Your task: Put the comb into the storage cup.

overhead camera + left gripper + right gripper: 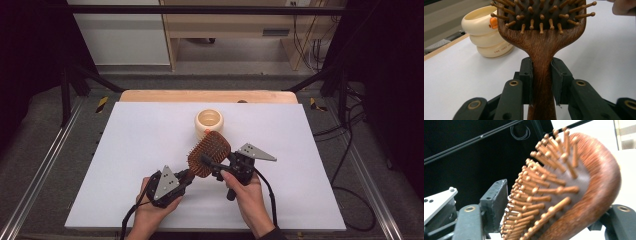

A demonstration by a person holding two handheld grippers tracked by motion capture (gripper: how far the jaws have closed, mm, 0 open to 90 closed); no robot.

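Note:
A brown wooden hairbrush (209, 152) with wooden pins is held above the white table (140, 150), head pointing away from me. My left gripper (186, 176) is shut on its handle (541, 82), one pad on each side of the narrow neck. My right gripper (212, 165) comes in from the right and straddles the brush head (574, 182). One of its jaws stands right at the tips of the pins and the other sits behind the wooden back. I cannot make out any pressing on the head.
A cream cup (209, 121) shaped like stacked rings, with an orange mark (493, 23), stands just beyond the brush at the table's middle. Metal rails and cables run along both sides of the table. A wooden strip (207, 96) edges the far side.

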